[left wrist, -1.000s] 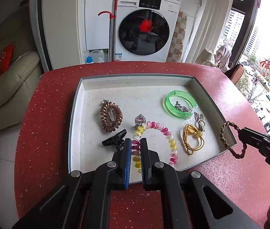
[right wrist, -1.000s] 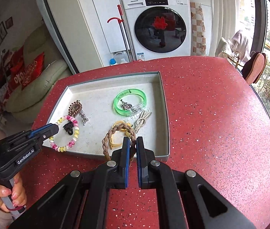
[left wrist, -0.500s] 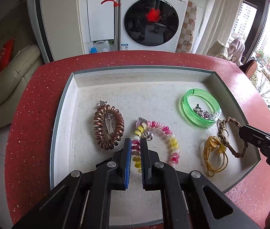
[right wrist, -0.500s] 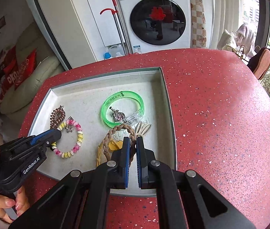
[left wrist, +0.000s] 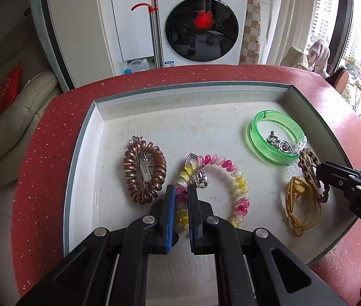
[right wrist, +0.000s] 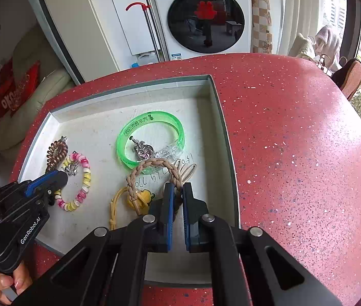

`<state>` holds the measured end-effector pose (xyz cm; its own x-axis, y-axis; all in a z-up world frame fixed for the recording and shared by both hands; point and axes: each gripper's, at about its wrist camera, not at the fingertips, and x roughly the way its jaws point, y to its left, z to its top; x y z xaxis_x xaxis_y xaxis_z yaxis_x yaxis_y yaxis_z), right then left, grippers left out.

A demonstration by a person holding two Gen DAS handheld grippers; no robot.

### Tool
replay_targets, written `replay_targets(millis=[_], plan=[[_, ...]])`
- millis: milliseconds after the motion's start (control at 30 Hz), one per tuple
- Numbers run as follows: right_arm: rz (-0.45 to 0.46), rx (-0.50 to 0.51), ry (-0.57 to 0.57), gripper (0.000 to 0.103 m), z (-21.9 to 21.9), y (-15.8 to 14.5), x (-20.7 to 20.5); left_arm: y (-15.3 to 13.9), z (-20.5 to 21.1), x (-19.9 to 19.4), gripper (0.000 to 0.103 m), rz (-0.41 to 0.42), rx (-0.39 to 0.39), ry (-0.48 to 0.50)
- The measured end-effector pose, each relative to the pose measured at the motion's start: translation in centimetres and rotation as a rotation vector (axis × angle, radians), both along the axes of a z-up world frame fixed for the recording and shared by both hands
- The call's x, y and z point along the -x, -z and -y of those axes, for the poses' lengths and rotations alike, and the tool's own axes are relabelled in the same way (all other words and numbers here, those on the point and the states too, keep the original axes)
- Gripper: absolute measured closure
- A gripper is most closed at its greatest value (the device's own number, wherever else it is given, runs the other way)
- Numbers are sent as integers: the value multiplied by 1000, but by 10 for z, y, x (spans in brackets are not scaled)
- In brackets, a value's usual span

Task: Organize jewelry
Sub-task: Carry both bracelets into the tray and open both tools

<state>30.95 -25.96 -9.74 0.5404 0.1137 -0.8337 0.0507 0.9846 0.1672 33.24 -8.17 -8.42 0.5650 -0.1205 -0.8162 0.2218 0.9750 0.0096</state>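
Right wrist view, entry one: right gripper (right wrist: 176, 199), jaws nearly together, pinching the braid (right wrist: 154, 168), a tan plaited loop. The loop stands forward of the fingers over the tray (right wrist: 221, 117) floor, its far arc overlapping the green bangle (right wrist: 149, 137) and its near-left arc over the yellow cord (right wrist: 129, 201). Whether the loop's lower edge touches the floor cannot be told.

Entry two, left wrist view: left gripper (left wrist: 179, 199), jaws a narrow gap apart, the near-left arc of the bead bracelet (left wrist: 216, 186) showing between them. Whether the pads actually bear on the beads, or merely straddle them from above, cannot be told.

Handling note, braid: judged to be at the set-down stage. Lower it until it lies flat on bare floor, clear of bangle and cord if possible, then open fully and draw straight back so the plait does not snag a finger.

Handling note, bracelet: elastic and round-beaded, likely to roll or stretch; pinch across one bead squarely, lift gently.

Other stock in tray: copper coil tie (left wrist: 144, 170) with a metal clip laid inside it, left of the bracelet, apart from it; silver charm (left wrist: 278, 142) inside the bangle; a second silver charm (left wrist: 199, 178) at the bracelet's far-left edge, attachment unclear.

Obscured: pale clips (right wrist: 189, 172) partly behind the braid; handwriting on the floor illegible; tray's near wall hidden by both grippers; a dark item under the left fingers, unidentifiable.
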Motion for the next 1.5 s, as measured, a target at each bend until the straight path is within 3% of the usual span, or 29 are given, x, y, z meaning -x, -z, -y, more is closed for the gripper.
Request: replay_targets(millis=[333, 567, 1500], plan=[[-11, -14, 0, 92, 1, 0, 2, -7, -2, 4, 76, 26, -10, -22], [9, -14, 6, 68, 2, -8, 5, -11, -5, 7, 76, 47, -14, -40], [40, -26, -5, 60, -4, -26, 13, -17, -20, 9, 75, 41, 11, -69]])
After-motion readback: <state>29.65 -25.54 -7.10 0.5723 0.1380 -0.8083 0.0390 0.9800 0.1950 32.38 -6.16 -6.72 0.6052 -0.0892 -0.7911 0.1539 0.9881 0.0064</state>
